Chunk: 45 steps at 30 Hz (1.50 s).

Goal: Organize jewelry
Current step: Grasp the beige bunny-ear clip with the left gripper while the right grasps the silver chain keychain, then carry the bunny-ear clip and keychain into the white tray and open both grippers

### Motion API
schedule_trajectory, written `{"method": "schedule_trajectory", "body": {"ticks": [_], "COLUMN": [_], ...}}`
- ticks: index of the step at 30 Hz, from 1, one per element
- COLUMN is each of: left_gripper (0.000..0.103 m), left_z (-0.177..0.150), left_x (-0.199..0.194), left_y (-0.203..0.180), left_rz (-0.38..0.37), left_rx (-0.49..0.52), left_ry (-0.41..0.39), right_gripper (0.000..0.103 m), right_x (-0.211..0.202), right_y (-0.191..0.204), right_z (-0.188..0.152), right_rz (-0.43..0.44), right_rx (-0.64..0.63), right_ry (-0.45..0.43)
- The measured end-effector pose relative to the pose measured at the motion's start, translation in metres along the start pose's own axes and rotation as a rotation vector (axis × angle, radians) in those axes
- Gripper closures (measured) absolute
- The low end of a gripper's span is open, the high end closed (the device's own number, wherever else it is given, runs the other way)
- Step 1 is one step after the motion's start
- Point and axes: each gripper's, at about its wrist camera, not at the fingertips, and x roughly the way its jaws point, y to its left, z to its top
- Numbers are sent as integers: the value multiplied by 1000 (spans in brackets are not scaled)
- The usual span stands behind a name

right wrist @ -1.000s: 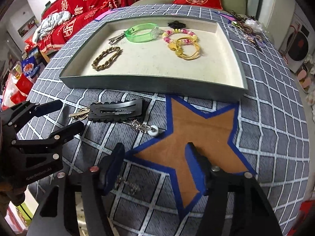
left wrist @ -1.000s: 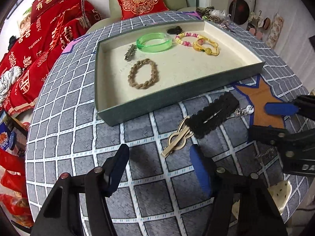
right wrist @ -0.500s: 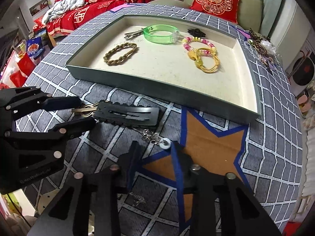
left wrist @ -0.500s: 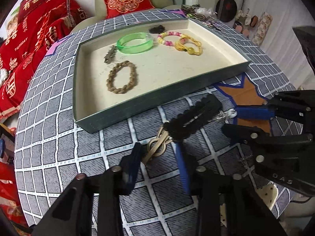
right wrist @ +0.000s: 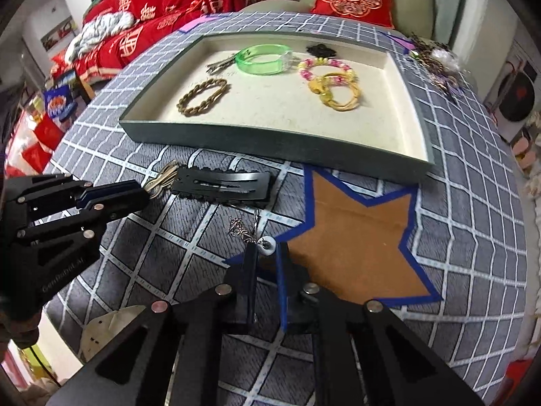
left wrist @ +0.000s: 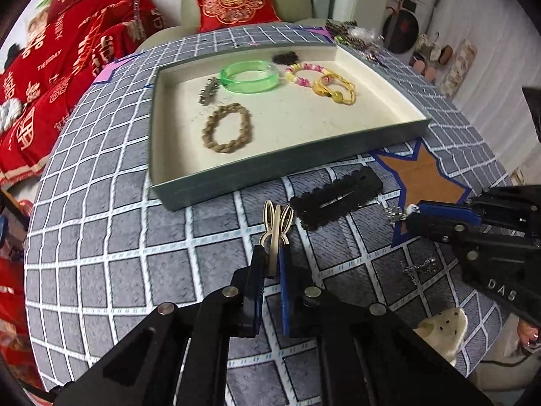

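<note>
My left gripper point(left wrist: 271, 253) is shut on a gold hair clip point(left wrist: 275, 224) on the grid cloth, just left of a black hair clip point(left wrist: 336, 197). My right gripper point(right wrist: 265, 257) is shut on a silver chain charm with a white bead point(right wrist: 267, 246) at the edge of the brown star patch point(right wrist: 358, 233). The green tray point(left wrist: 236, 182) beyond holds a green bangle point(left wrist: 249, 76), a braided brown bracelet point(left wrist: 228, 128), a pink bead bracelet point(left wrist: 304, 72), a yellow cord bracelet point(left wrist: 336, 89) and a small silver clip point(left wrist: 209, 89).
A loose silver chain point(left wrist: 417, 267) lies on the cloth near the right gripper's body. A heap of more jewelry point(right wrist: 434, 61) sits at the far right corner past the tray. Red cushions and a sofa lie beyond the table; its near edge is close.
Both grippers moved forward and closed: the left onto the gold hair clip, the right onto the silver charm with the white bead.
</note>
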Motion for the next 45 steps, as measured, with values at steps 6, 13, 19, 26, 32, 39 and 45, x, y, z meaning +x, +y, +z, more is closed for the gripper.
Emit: {"method": "schedule_trajectory", "body": {"ticks": [6,13,19,26,32,39,45], "left_gripper": [87,87,87,87,87,87,87], "left_z": [-5,-3,10,38,64,95,115], "left_x": [-18,-42,-61,-64,-48,-21,5], "left_y": [4,4,7,10,11,9,10], "left_rz": [-10,-9,-12,-2,-12,17,36], "left_rx": [-27,-37,-40,-34,-40,-37,-42], "left_ry": [-35,-80,-131,-158,-148,-128,-96], "right_gripper": [91,91,91,91,91,91,91], "right_x": [-13,-31,-51,-65,-57,-29,-4], "right_y": [-6,-12,-23,-35,-47,-61,-74], "right_z": [-6,-9,1,27,52,83,102], "right_rz": [23,33,33,19,25,3,-8], "right_rx": [45,81,114,132,150,168,187], "right_ry": [-20,-52,-104,-156,-163,-138,-114]}}
